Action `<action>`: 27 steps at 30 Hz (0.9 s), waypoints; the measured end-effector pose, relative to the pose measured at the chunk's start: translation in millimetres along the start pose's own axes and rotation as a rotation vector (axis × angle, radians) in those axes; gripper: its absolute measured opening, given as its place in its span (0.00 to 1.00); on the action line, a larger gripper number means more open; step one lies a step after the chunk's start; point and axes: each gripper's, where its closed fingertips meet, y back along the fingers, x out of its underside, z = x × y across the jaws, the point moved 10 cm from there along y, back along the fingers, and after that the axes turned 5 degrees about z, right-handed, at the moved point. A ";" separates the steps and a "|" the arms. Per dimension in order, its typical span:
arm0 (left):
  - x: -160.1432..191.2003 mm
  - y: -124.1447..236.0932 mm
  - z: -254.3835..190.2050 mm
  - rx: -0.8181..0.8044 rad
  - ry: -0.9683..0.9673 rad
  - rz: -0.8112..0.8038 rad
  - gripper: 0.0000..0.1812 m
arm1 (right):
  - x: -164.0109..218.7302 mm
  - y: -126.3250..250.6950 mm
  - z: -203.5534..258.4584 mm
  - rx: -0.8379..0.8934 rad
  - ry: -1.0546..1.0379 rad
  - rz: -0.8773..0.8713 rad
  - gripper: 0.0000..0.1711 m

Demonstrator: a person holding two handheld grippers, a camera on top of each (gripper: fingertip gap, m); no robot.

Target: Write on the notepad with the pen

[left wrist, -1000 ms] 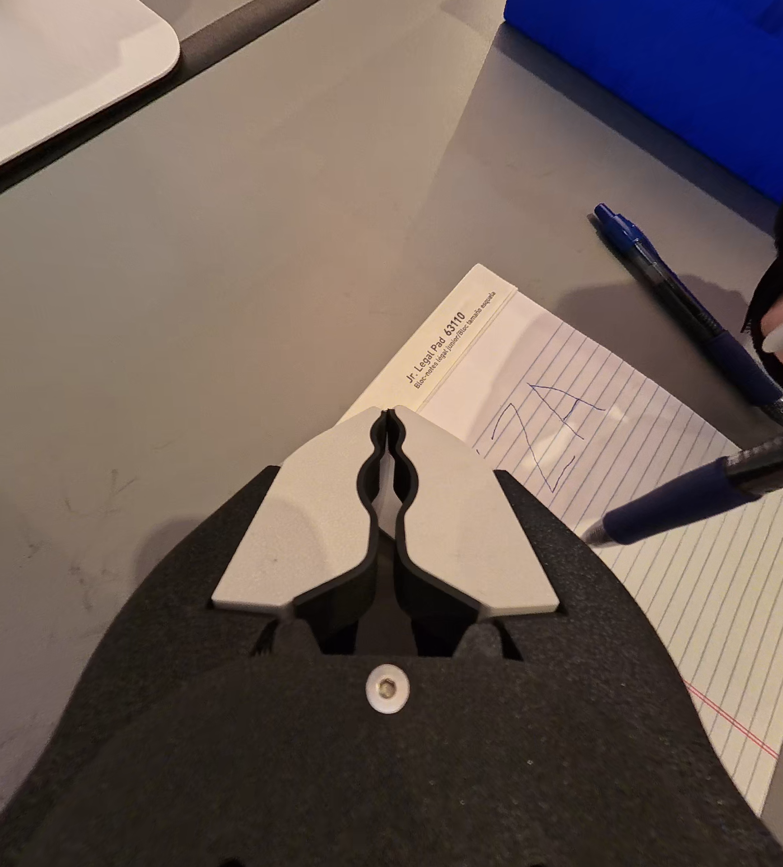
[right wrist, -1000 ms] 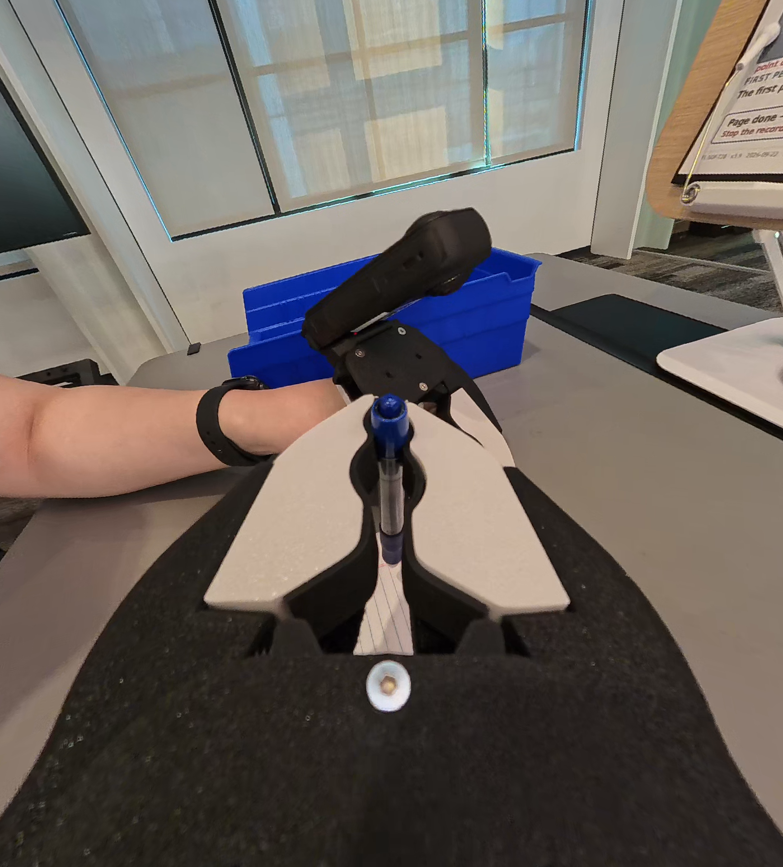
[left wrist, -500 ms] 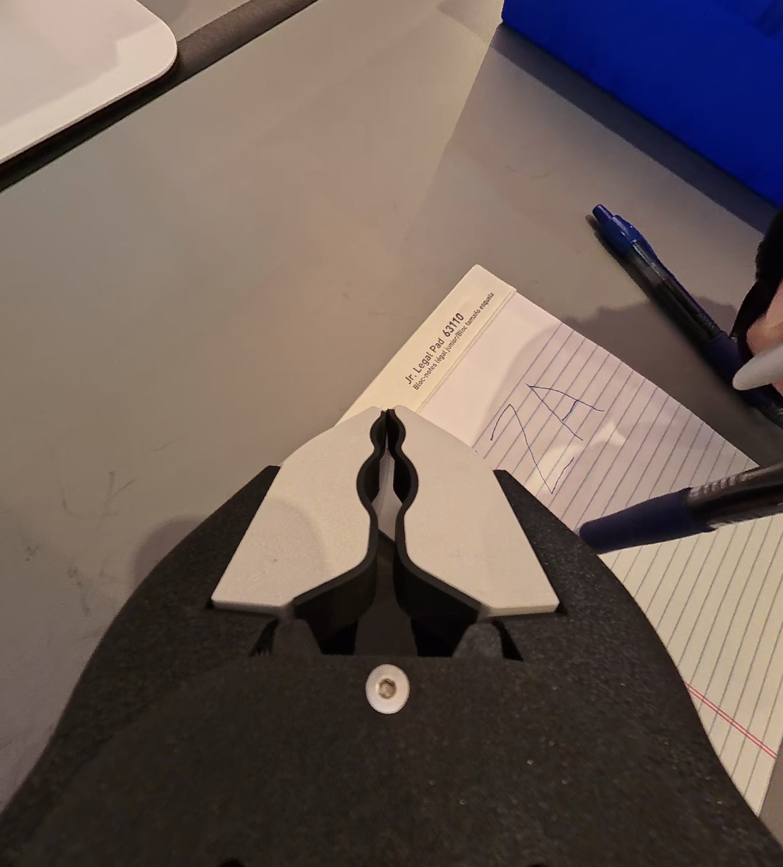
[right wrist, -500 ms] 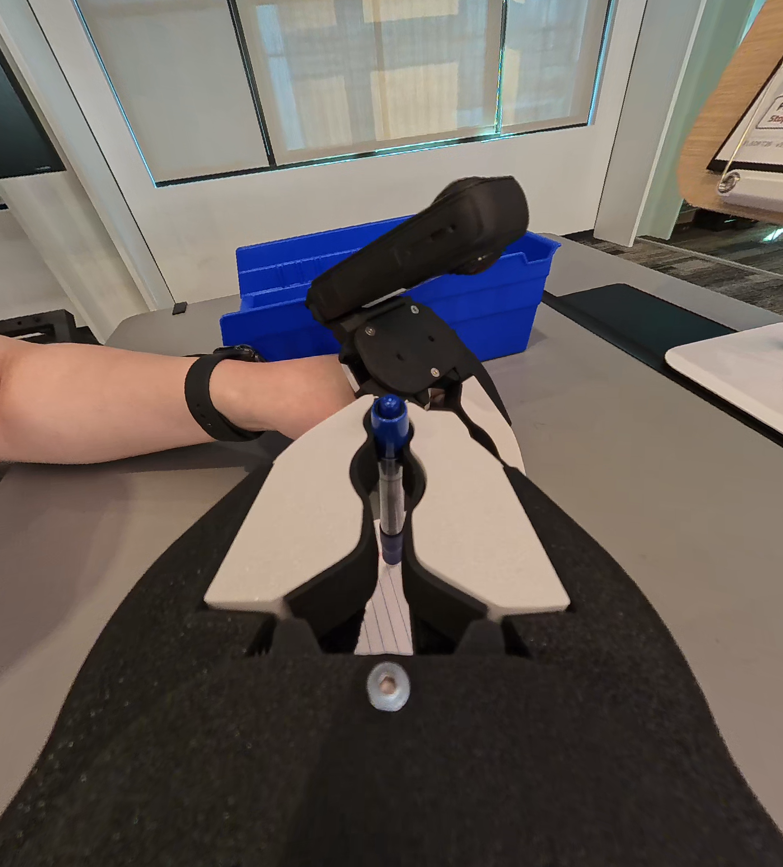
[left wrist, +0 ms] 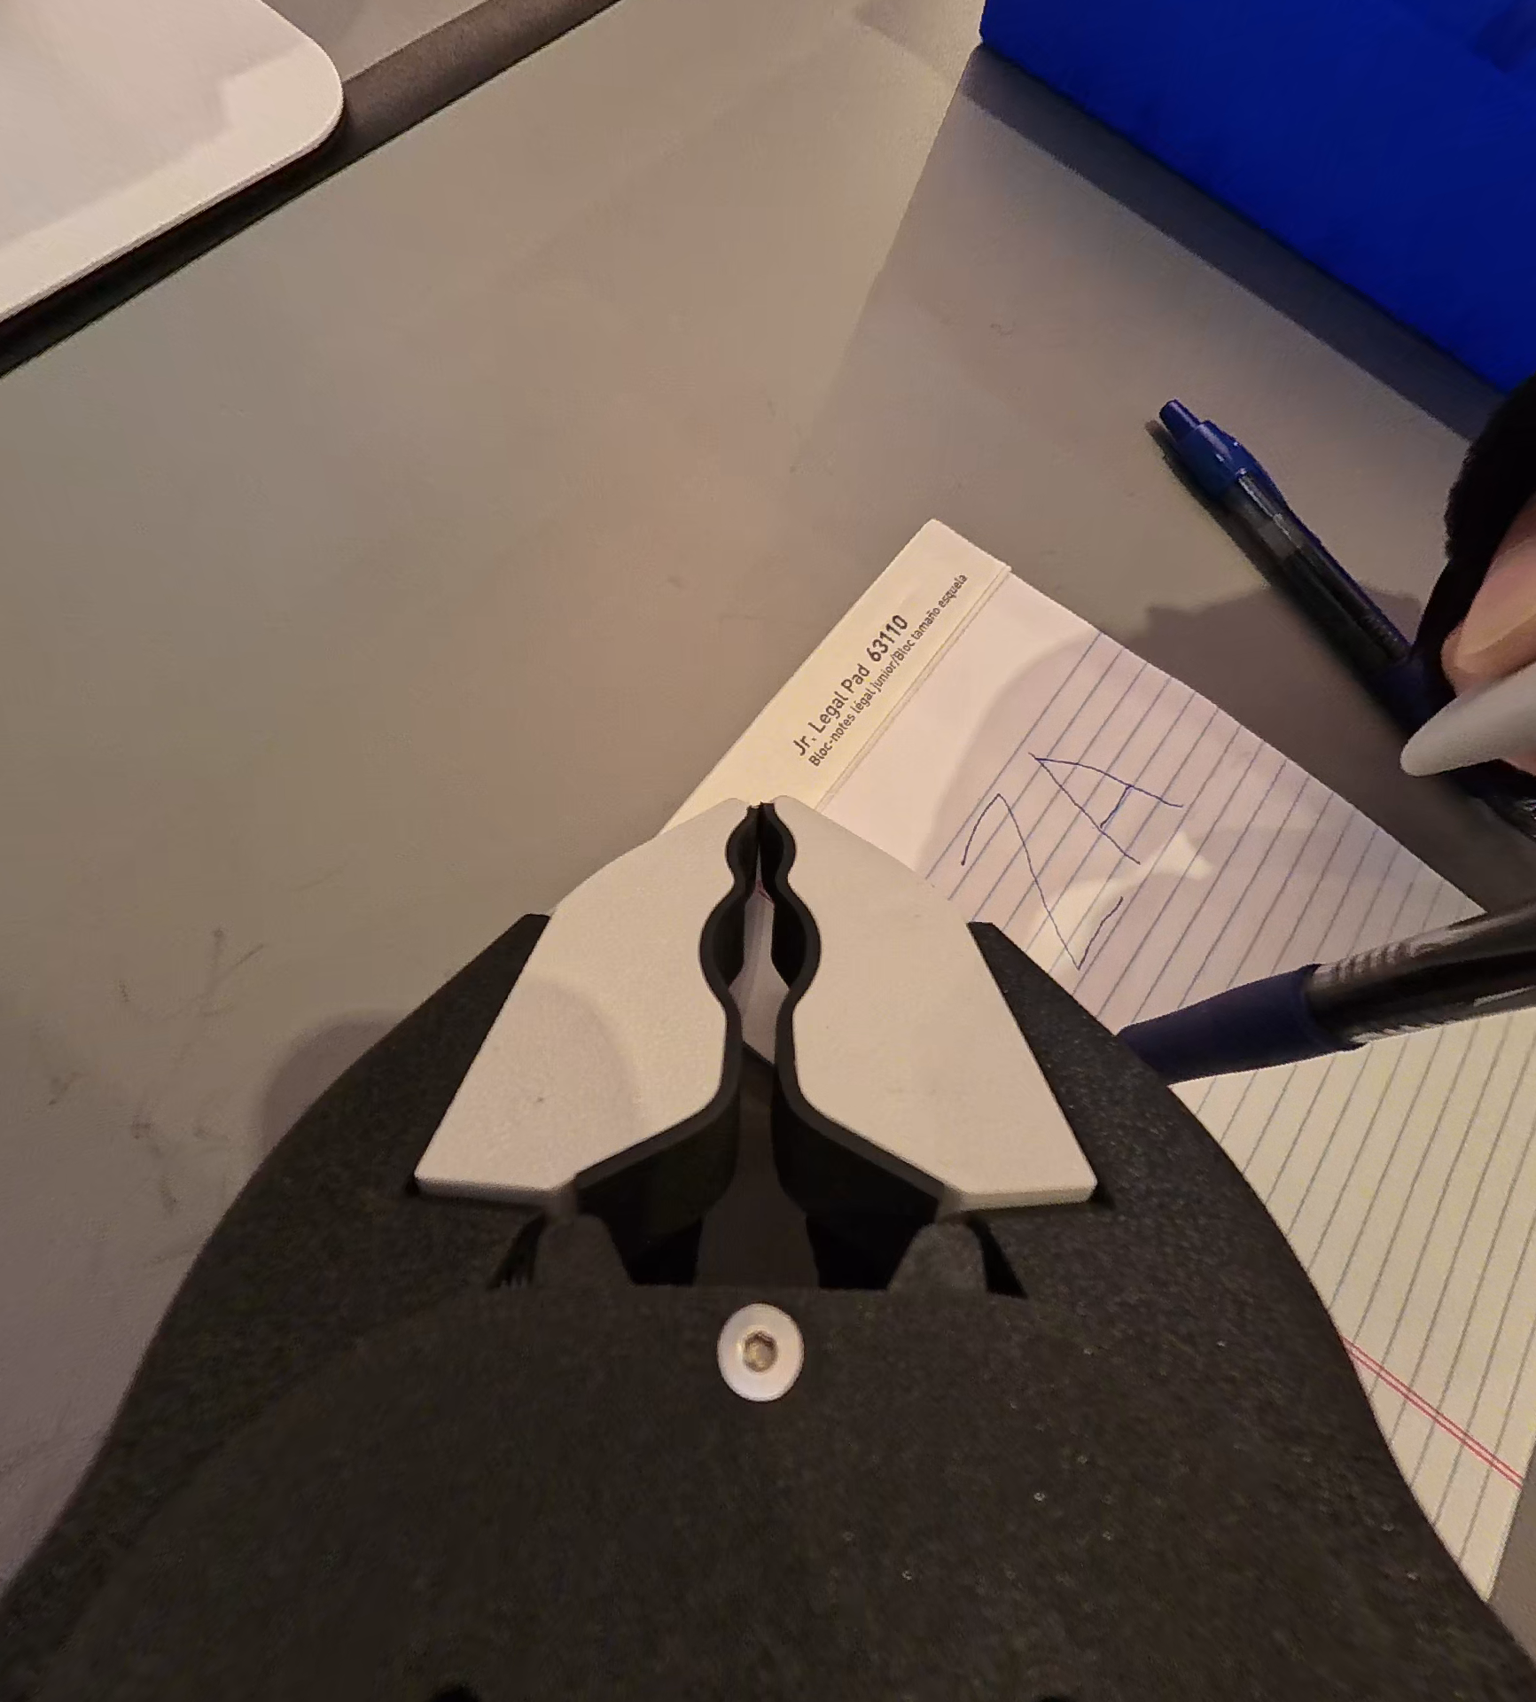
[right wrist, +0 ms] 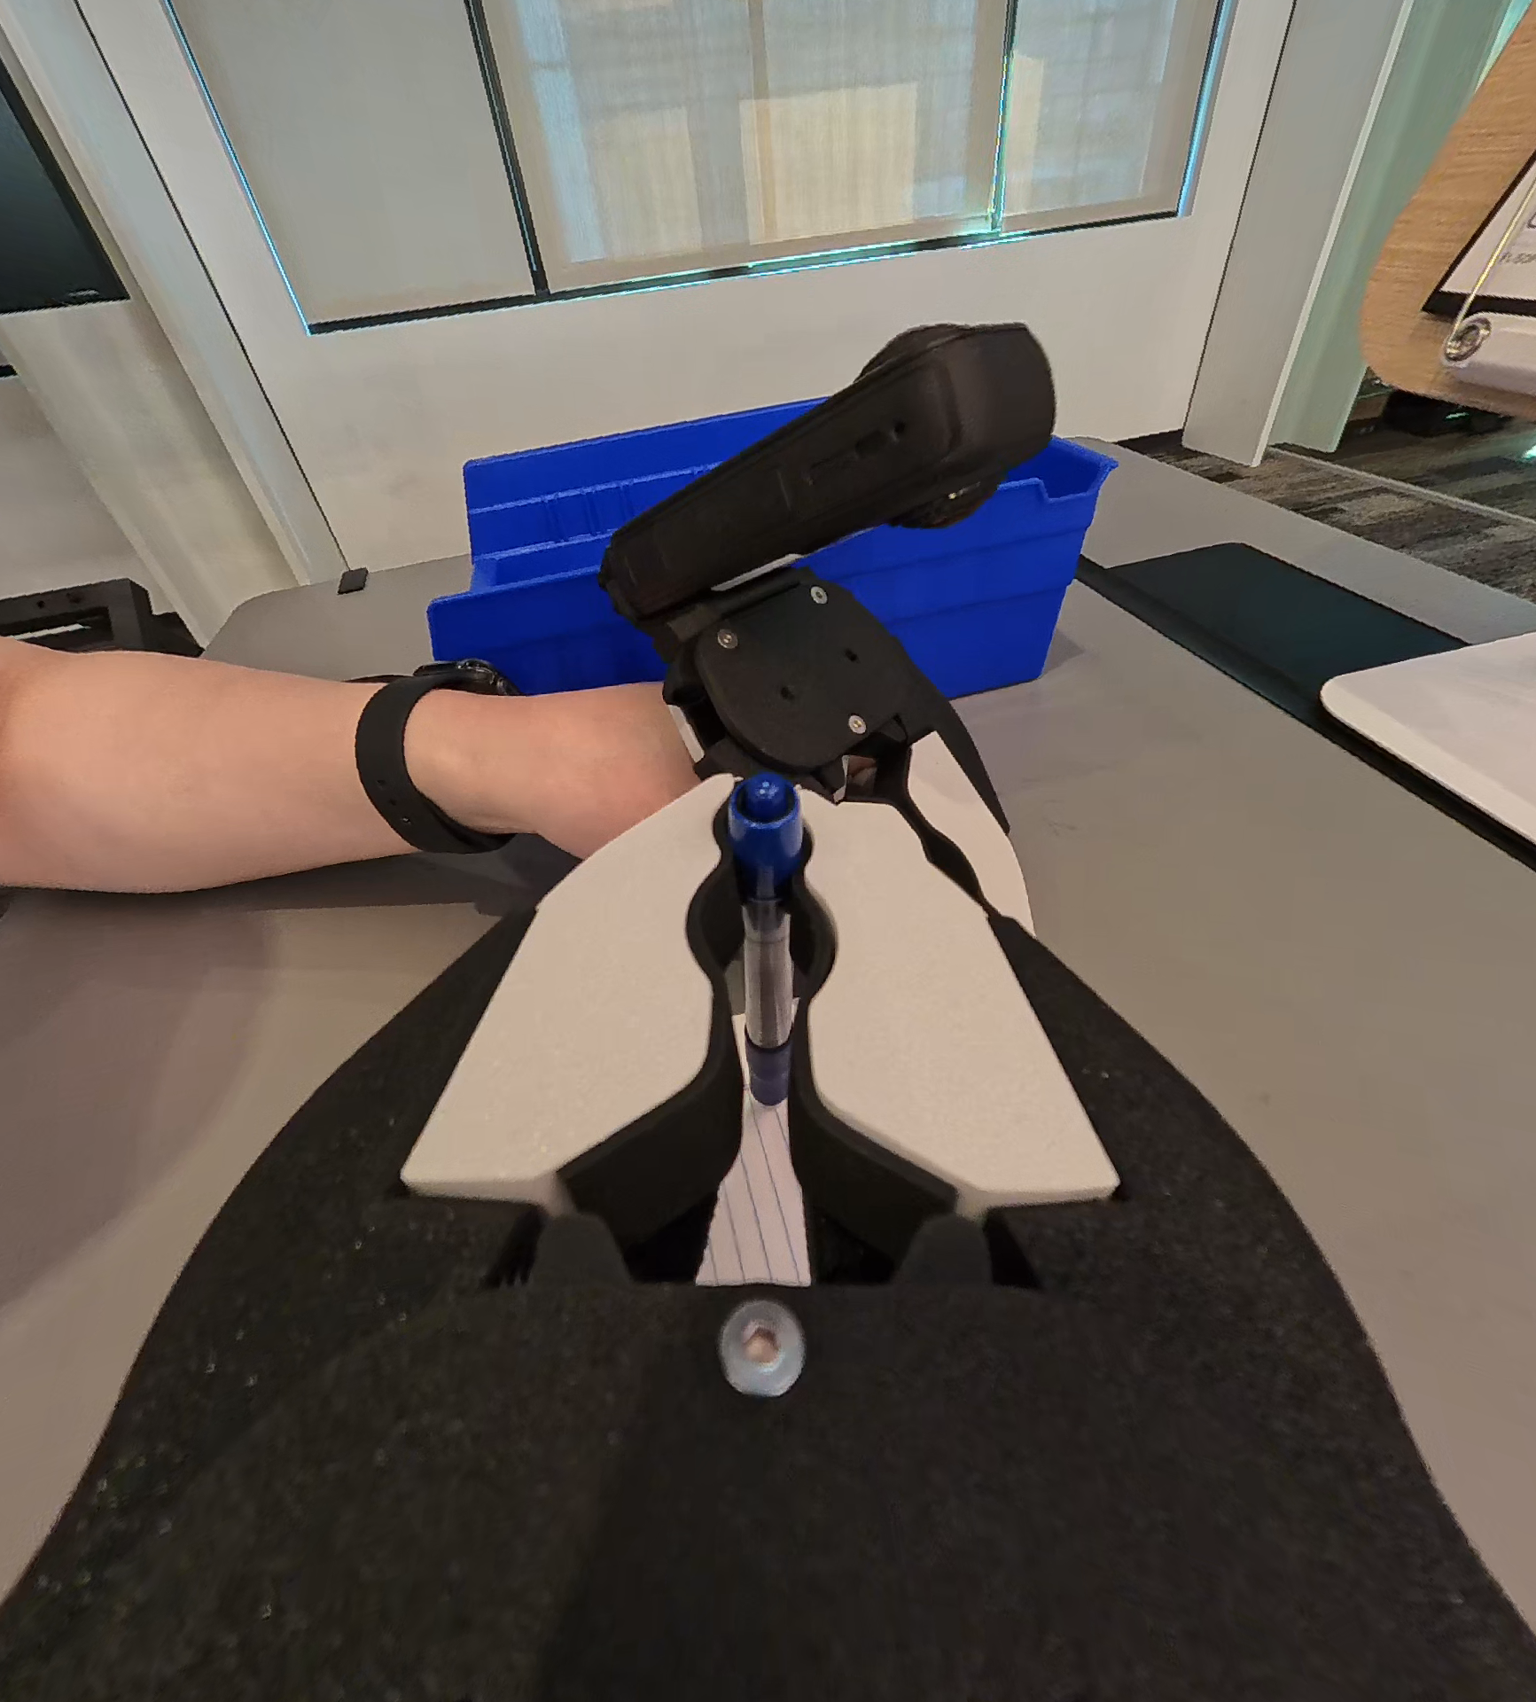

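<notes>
Left gripper (left wrist: 759,810): grey fingers (left wrist: 616,995) pressed together, nothing between, tips over top-left corner of white lined notepad (left wrist: 1353,1151) lying on grey counter (left wrist: 469,516). Blue ink marks (left wrist: 1068,847) on upper lines. Right gripper (right wrist: 764,884): fingers clamped on blue retractable pen (left wrist: 1353,995), slanting down toward page; tip hidden behind left gripper's black body. Second blue pen (left wrist: 1280,543) lying on counter beyond pad. Blue plastic bin (left wrist: 1298,138) far right.
</notes>
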 end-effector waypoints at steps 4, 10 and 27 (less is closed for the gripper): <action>0.0 0.0 -0.1 0.000 0.000 0.000 0.00 | 0.0 0.8 0.6 -0.017 -0.007 0.007 0.03; 0.1 0.0 0.1 0.000 0.000 0.000 0.00 | 0.1 1.2 3.6 -0.034 -0.010 0.015 0.03; 0.3 0.2 0.5 0.003 -0.002 0.000 0.00 | 1.1 3.8 13.0 -0.108 -0.047 0.046 0.02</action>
